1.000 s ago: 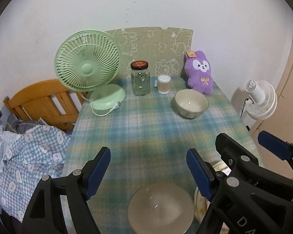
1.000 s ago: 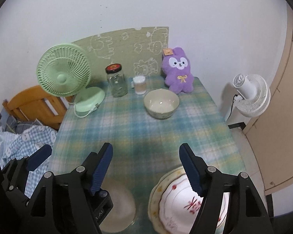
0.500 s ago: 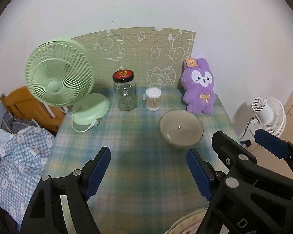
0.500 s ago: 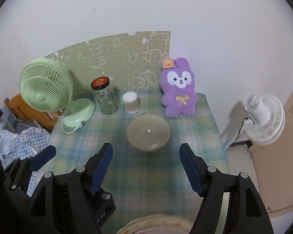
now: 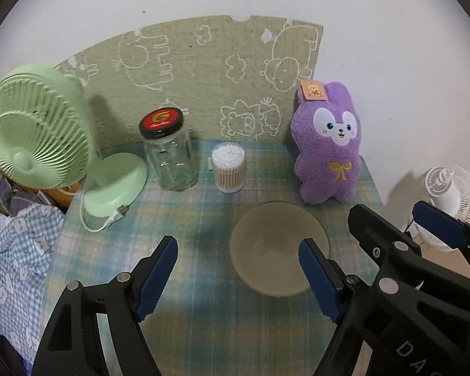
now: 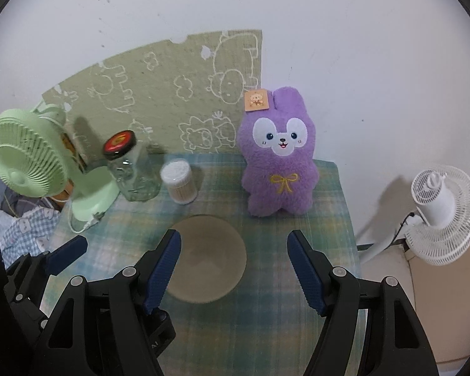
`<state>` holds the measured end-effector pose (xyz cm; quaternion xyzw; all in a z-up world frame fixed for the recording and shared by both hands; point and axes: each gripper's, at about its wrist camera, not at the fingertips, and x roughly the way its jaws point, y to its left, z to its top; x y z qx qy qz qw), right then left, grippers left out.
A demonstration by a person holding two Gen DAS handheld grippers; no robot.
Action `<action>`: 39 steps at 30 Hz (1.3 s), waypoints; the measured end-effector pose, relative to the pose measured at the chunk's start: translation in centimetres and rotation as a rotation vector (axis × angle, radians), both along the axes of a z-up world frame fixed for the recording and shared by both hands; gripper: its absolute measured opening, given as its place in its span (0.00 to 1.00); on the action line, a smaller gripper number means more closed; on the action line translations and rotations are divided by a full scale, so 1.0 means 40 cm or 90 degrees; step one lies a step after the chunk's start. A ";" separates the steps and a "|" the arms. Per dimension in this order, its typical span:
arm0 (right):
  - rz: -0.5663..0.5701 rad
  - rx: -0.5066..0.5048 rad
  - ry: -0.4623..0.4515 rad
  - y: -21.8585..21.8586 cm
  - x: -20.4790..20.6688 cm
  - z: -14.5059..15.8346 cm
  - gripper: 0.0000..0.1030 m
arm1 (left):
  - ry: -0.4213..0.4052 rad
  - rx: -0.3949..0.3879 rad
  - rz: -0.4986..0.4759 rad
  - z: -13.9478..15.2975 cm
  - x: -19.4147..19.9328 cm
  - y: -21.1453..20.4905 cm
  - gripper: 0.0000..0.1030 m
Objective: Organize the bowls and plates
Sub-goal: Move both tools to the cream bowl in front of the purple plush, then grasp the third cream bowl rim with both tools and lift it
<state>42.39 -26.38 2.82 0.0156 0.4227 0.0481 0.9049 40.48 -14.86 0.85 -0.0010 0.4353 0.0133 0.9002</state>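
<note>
You have nothing in hand yet; your left gripper (image 5: 238, 277) is spread wide and empty, and your right gripper (image 6: 233, 269) is spread just as wide, also empty; so, judging by this, the organizing has hardly begun, and no stack of dishes shows anywhere in either view.

The one task piece in sight is the bowl (image 5: 279, 247); it sits upright on the table (image 5: 203, 329) toward the right edge, nearer the back than the front, just in front of the plush (image 5: 327, 144) without touching it as far as you can tell; its inside looks empty, though blur softens it. No plates appear in these views, so whatever else must be gathered lies out of frame; the bowl seems the piece to collect, and it is not yet gripped.

In the left view the right finger (image 5: 318, 280) overlaps the bowl's rim on its near right side; in the right view the left finger (image 6: 163, 274) overlaps its near left side; whether either touches you cannot tell.

Mind the room; along the back edge stand the jar (image 5: 169, 153) and the swab tub (image 5: 228, 167), close together, with the green fan (image 5: 37, 125) at the back left corner and its cord (image 5: 103, 221) trailing onto the cloth; the plush guards the back right corner. The right edge is close beside the bowl, and a white fan (image 6: 441, 213) stands on the floor beyond it; the open ground is the middle and the front of the table, so carry the bowl toward you, not sideways.
</note>
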 end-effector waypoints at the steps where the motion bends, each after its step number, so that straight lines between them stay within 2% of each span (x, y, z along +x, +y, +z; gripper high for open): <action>1: 0.000 0.001 0.003 -0.003 0.016 -0.013 0.71 | 0.000 0.002 0.001 -0.010 0.014 -0.003 0.78; 4: -0.008 0.007 0.012 -0.012 0.055 -0.048 0.68 | 0.009 0.000 0.009 -0.044 0.056 -0.004 0.75; 7: -0.011 0.010 0.025 -0.020 0.089 -0.087 0.58 | 0.015 0.002 0.014 -0.073 0.086 -0.002 0.72; 9: -0.010 0.011 0.040 -0.023 0.110 -0.115 0.56 | 0.020 0.007 0.006 -0.098 0.105 -0.003 0.64; 12: -0.006 0.015 0.057 -0.025 0.136 -0.155 0.54 | 0.046 0.011 0.003 -0.136 0.133 -0.003 0.55; 16: 0.001 0.026 0.080 -0.022 0.164 -0.205 0.50 | 0.054 0.026 0.004 -0.172 0.157 -0.005 0.49; 20: 0.008 0.036 0.100 -0.013 0.183 -0.239 0.46 | 0.074 0.020 0.000 -0.204 0.172 -0.009 0.41; 24: 0.016 0.033 0.109 -0.005 0.193 -0.258 0.40 | 0.084 0.025 0.002 -0.226 0.180 -0.012 0.33; 26: 0.016 0.032 0.109 -0.004 0.195 -0.263 0.32 | 0.087 0.022 -0.001 -0.234 0.184 -0.014 0.30; 31: 0.026 0.030 0.112 0.005 0.200 -0.277 0.25 | 0.077 0.039 -0.001 -0.242 0.185 -0.019 0.24; 33: 0.029 0.032 0.115 0.011 0.203 -0.279 0.23 | 0.080 0.037 0.011 -0.246 0.187 -0.014 0.20; 39: 0.027 0.029 0.114 0.015 0.200 -0.282 0.22 | 0.081 0.041 0.008 -0.249 0.187 -0.014 0.19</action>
